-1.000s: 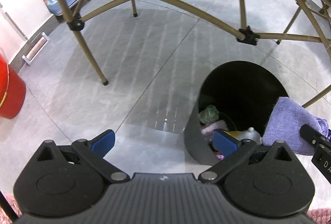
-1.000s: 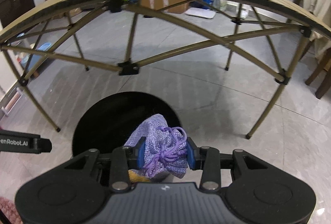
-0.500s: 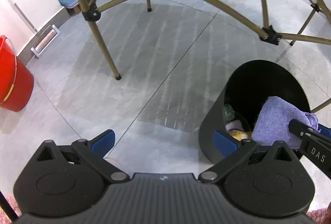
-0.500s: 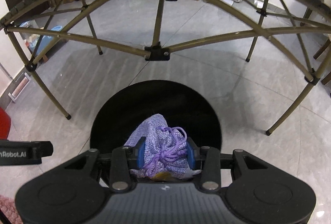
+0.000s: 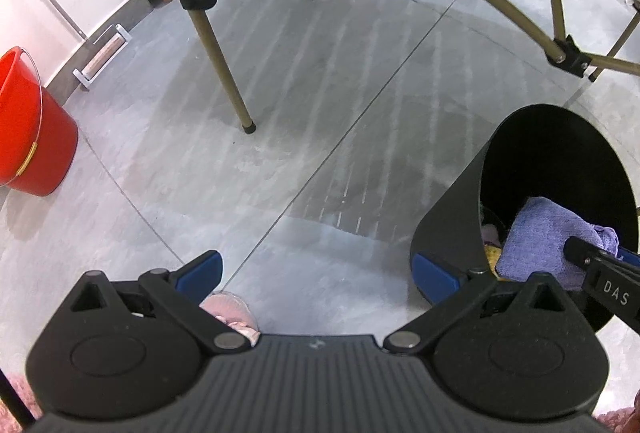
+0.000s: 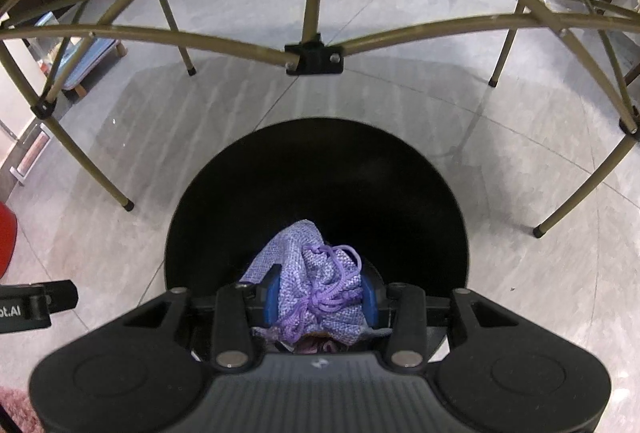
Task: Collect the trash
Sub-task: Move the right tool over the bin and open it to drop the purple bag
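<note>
My right tongs clamp the purple pouch over the black bin, left tongs apart and empty; its cord could snag a pad on release, dragging it out.

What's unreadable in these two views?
- Trash under the purple pouch: right wrist view, the pouch and right hand-held gripper cover most of it.
- Bin floor: left wrist view, near wall hides it.
- Right hand-held gripper: left wrist view, cut off at the right edge.
- Red bucket: cropped at both views' left edges.
</note>
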`<act>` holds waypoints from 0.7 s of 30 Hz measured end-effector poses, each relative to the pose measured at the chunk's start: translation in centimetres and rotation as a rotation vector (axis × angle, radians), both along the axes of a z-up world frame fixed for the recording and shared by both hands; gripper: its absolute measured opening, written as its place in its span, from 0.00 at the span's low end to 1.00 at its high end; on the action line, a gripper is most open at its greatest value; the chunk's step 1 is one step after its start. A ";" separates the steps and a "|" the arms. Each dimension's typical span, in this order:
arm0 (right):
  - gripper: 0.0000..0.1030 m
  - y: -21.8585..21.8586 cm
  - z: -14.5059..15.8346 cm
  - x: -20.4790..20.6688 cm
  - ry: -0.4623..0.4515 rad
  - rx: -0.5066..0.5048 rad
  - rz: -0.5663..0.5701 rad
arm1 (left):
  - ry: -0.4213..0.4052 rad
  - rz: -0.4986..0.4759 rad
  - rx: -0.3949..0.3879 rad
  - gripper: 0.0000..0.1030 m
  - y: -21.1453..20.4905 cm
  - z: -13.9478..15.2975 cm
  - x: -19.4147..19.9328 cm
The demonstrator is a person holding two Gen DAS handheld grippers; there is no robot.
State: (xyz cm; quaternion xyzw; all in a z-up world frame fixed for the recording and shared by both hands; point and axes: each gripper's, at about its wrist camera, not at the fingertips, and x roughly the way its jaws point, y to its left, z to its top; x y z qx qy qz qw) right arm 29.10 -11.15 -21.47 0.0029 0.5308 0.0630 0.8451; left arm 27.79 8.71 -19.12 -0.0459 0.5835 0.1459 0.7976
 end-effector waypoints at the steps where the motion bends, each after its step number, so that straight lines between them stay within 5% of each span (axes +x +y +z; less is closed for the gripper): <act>1: 0.37 0.1 -0.3 0.1 0.009 0.000 0.001 | 0.005 -0.001 0.001 1.00 0.0 -0.1 0.1; 14: 0.42 0.5 -1.8 1.1 0.054 -0.018 -0.009 | 0.029 -0.015 -0.005 1.00 -0.1 -0.7 0.3; 17: 0.60 0.5 -1.8 1.2 0.058 -0.023 -0.033 | 0.030 -0.018 -0.006 1.00 -0.3 -0.7 0.2; 19: 0.87 0.2 -1.8 1.3 0.063 -0.024 -0.058 | 0.032 -0.020 -0.007 1.00 -0.4 -0.7 0.2; 21: 0.91 0.1 -1.7 1.1 0.066 -0.024 -0.069 | 0.032 -0.022 -0.008 1.00 -0.5 -0.7 0.3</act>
